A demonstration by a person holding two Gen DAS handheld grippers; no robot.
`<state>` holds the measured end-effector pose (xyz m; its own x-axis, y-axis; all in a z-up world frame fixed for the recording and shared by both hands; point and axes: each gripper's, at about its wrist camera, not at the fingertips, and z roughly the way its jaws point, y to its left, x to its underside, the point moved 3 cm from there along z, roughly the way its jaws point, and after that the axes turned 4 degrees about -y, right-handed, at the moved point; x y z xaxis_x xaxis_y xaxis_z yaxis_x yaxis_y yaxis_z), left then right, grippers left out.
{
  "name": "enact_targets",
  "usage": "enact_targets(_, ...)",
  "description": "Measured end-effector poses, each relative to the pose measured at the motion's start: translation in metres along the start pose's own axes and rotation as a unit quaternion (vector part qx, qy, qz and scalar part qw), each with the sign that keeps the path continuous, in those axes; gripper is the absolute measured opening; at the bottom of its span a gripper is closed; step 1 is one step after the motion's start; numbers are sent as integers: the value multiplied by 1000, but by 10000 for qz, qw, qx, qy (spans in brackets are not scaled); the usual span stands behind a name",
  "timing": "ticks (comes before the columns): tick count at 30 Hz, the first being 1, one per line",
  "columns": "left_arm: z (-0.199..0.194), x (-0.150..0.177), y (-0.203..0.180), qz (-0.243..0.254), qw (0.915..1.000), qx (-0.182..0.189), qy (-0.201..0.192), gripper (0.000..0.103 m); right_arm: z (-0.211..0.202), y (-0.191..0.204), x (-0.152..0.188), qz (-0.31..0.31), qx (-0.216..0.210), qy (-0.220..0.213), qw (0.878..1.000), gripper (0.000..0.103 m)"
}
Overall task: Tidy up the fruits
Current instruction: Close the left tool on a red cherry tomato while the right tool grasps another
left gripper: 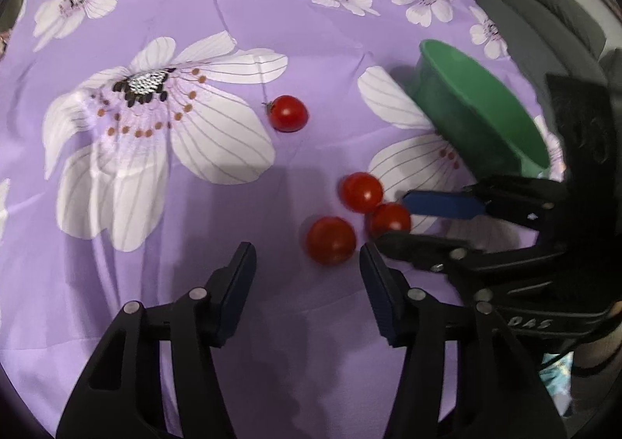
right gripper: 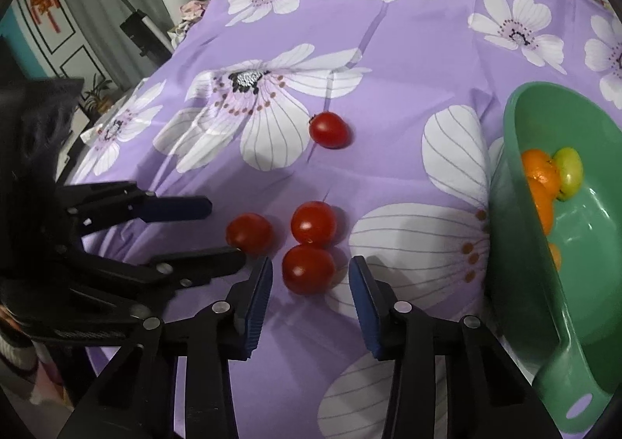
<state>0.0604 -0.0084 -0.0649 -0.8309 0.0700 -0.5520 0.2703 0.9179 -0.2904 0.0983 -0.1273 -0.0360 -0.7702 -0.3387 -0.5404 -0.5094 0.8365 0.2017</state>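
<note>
Hovering low over the purple flowered cloth [right gripper: 388,62], the right gripper [right gripper: 310,275] had its blue-padded jaws parted on either side of the nearest small round red tomato [right gripper: 308,270], with a gap showing at each pad, so nothing was gripped yet. That tomato lay straight ahead between the fingertips, and being nearly round it offered no long axis to line up with. Just behind it, touching or almost touching, sat a second red tomato [right gripper: 314,223], which a closing pad could nudge.

To the left, the left gripper [left gripper: 307,258] was also parted to a middling width and empty, with a third red tomato [left gripper: 330,240] just beyond its tips and slightly toward its right finger. The two grippers crowded the same cluster, and the right one's lower finger ran close by the left one's right fingertip, so room between them was tight.

Farther out, a fourth red tomato [right gripper: 328,129] lay alone with open cloth all round. On the right, the green plastic bowl with a handle [right gripper: 517,244] stood tilted or seen steeply, already holding orange fruit [right gripper: 538,182] and a yellow-green fruit [right gripper: 568,171]. My judgement is that the right hand was the nearer to the bowl.
</note>
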Motion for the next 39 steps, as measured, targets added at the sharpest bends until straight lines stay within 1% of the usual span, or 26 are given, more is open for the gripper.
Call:
enact_targets(1, 0, 0, -1, -4, 10000, 20, 2, 54, 1, 0, 0, -15, -25, 14, 10000, 44)
enact_targets(3, 3, -3, -2, -15, 10000, 57, 9, 54, 5, 3, -2, -93, -32, 62, 9999, 36)
enact_targets(5, 6, -5, -2, -51, 10000, 59, 23, 54, 7, 2, -2, -123, 8, 94, 9999, 34)
enact_targets(7, 8, -6, -2, -70, 9999, 91, 44, 50, 8, 0, -3, -97, -6, 99, 9999, 34)
enact_targets(9, 10, -6, -4, -27, 9999, 131, 76, 42, 9, 0, -2, -113, -3, 99, 9999, 34)
enact_targets(13, 12, -7, -6, 66, 9998, 133, 106, 39, 8, -1, -3, -171, -3, 94, 9998, 34)
enact_targets(15, 13, -8, -6, 73, 9999, 111, 102, 28, 9, -1, -3, -192, 3, 92, 9998, 32)
enact_targets(17, 14, -7, -8, 137, 9999, 60, 82, 26, 9, 0, -4, -219, 18, 84, 9997, 32)
enact_targets(18, 15, -7, -8, 169, 9998, 41, 74, 28, 9, 0, -4, -228, 24, 78, 9997, 32)
enact_targets(28, 12, -5, -9, 150, 9999, 37, 50, 27, 5, 0, -1, -144, -24, 9, 9999, 32)
enact_targets(36, -6, 0, -10, 68, 9998, -92, -148, 27, -15, 1, 5, -1, -64, -240, 9997, 32)
enact_targets(39, -14, 3, -12, 68, 9995, -200, -236, 27, -22, 3, 8, 31, -74, -302, 9995, 32)
